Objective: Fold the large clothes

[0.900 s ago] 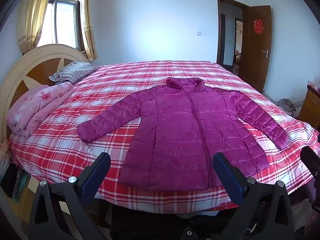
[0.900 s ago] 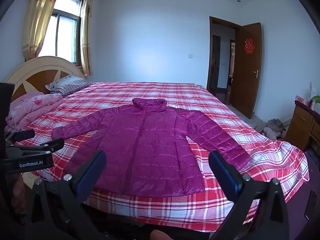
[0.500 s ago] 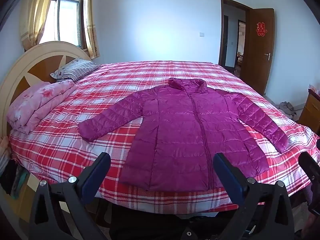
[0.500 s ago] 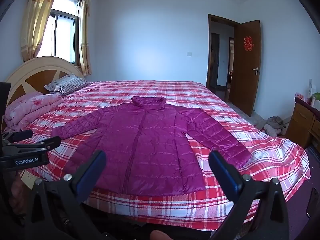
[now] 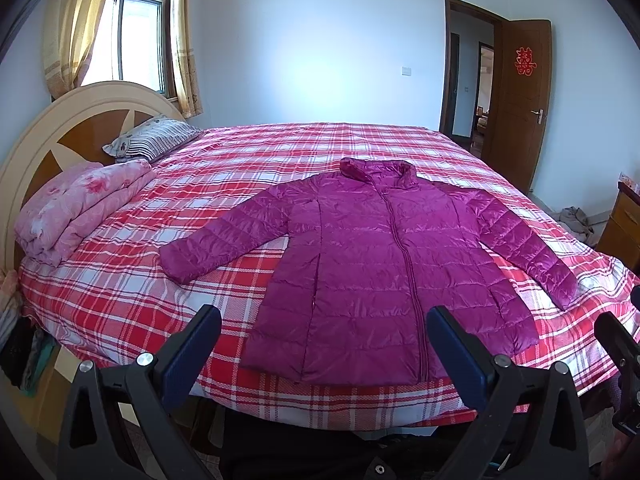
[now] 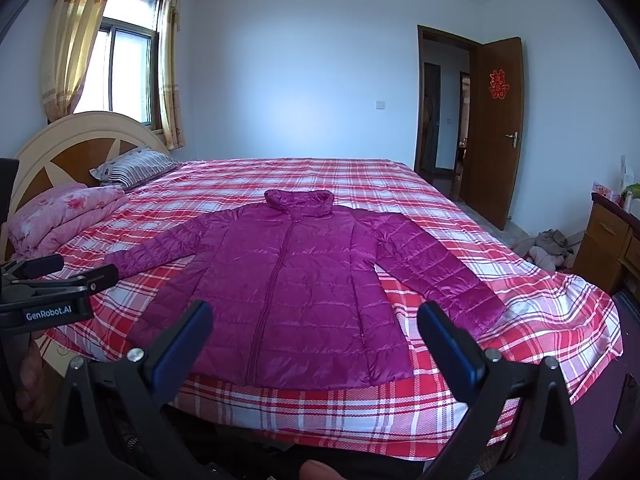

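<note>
A shiny magenta quilted puffer jacket [image 5: 384, 276] is lying flat and zipped, front up, with both sleeves spread out, on the red-and-white plaid bed cover [image 5: 120, 288], its hem near the bed's front edge. The left gripper [image 5: 324, 340] and the right gripper [image 6: 314, 334] are both hovering short of that edge, jaws gaping wide and holding nothing. A folded pink floral quilt [image 5: 76, 208] is resting by the wooden headboard [image 5: 76, 120].

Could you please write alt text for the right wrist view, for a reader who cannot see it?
A magenta puffer jacket lies flat, zipped and sleeves spread, on a bed with a red plaid bedspread. The open right gripper hovers short of its hem, holding nothing. A folded pink quilt and striped pillow sit by the headboard.
</note>
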Motion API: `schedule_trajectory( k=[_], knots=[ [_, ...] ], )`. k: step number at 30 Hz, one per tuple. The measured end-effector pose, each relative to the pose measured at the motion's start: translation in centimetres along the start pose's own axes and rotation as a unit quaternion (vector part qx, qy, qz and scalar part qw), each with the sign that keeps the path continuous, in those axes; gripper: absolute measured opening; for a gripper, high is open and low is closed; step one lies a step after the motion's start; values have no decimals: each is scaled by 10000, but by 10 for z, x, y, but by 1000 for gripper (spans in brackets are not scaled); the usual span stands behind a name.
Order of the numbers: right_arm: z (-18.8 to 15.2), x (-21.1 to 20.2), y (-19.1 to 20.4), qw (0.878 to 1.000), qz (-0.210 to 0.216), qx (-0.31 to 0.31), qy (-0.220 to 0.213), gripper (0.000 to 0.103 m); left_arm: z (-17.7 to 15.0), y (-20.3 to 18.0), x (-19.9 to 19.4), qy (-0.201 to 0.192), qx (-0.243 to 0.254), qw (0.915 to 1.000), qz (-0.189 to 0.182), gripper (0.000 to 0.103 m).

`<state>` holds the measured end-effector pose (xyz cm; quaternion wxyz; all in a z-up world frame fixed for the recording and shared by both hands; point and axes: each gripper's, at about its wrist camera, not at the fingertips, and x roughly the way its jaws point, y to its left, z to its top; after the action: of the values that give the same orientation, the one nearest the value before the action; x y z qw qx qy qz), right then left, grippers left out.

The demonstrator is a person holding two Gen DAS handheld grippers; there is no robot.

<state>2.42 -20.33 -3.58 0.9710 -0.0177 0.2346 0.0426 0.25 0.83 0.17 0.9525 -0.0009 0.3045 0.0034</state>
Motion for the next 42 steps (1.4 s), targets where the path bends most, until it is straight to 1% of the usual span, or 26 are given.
schedule_trajectory(
  k=[42],
  knots=[
    [-2,2,3,10000,5,4,44,103,1,7,4,28,-103,9999,22,102]
  ],
)
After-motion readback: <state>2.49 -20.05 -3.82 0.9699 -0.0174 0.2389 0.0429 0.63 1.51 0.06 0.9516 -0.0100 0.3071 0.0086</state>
